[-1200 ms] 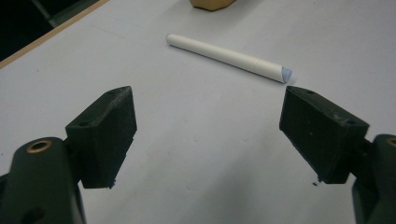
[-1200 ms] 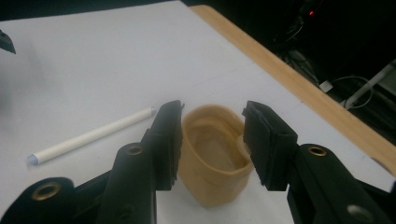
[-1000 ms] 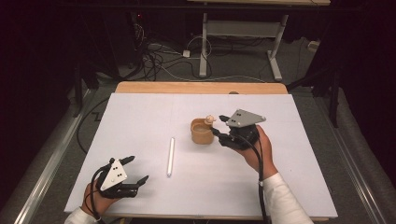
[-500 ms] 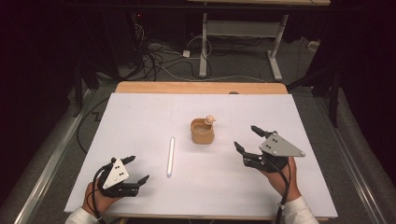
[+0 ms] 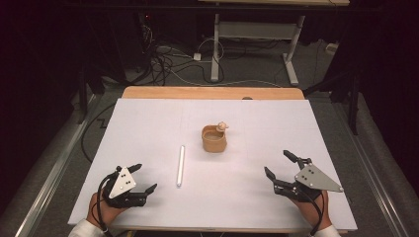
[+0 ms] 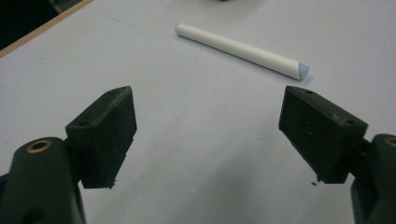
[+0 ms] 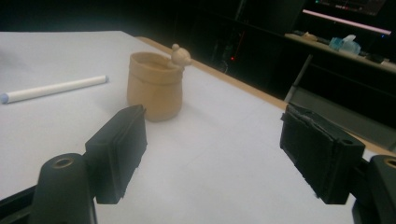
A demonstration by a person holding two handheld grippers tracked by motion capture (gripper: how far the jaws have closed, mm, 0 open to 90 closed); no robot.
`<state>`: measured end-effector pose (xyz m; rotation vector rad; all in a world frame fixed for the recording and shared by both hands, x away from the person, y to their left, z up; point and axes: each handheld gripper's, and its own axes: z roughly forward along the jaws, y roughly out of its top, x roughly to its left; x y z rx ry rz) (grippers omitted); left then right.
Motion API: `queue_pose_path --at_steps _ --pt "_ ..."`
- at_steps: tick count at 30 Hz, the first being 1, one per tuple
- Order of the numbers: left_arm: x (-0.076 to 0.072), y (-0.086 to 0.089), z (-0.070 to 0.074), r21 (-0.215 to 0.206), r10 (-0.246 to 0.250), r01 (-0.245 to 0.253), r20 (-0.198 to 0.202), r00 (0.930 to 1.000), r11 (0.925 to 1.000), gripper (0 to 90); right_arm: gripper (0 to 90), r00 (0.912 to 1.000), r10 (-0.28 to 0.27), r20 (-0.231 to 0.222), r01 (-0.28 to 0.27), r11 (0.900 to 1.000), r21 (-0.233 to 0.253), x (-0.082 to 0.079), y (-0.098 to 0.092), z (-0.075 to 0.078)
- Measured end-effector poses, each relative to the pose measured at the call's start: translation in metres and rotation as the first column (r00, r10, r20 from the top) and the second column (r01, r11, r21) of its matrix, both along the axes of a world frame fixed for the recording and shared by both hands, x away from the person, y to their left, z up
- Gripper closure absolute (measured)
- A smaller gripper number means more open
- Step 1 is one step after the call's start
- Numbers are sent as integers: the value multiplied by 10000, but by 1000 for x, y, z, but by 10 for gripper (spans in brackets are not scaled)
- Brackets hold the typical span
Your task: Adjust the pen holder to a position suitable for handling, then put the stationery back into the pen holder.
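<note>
A small tan cup (image 5: 214, 138) (image 7: 154, 86) with a little round figure on its rim stands upright near the middle of the white table (image 5: 148, 123). A white stick (image 5: 180, 165) (image 6: 240, 48) lies flat to its left. My left gripper (image 5: 143, 177) (image 6: 208, 135) rests open near the front left edge, short of the stick, with nothing between its jaws. At the front right my right gripper (image 5: 281, 165) (image 7: 212, 149) is open and empty, apart from the cup.
The white sheet covers a wooden tabletop whose far edge (image 5: 212, 92) shows. Beyond it are cables (image 5: 168, 59) on the floor and the legs of a white desk (image 5: 252, 34). A metal rail (image 5: 44, 173) runs along the left side.
My right gripper has drawn back from the cup to the front right of the table, leaving the cup standing. The left gripper and the stick have stayed put.
</note>
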<state>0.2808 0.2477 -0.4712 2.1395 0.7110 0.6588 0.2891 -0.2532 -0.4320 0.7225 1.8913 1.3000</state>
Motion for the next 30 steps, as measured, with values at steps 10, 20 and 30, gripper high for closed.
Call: queue_pose_path --at_steps 10,20,30 --pt "3 -1 0 245 334 -332 -67 9994 9991 185 220 9999 62 -147 -67 9992 -396 -16 0 -21" --pt "2 -14 11 223 778 -760 -962 9923 9969 185 222 9995 299 -97 -308 9943 -1016 -20 9 -26" --pt "11 -28 21 287 1249 -1217 -1803 9757 9922 188 225 9996 -5 -276 -29 9923 -1241 -13 8 -27"
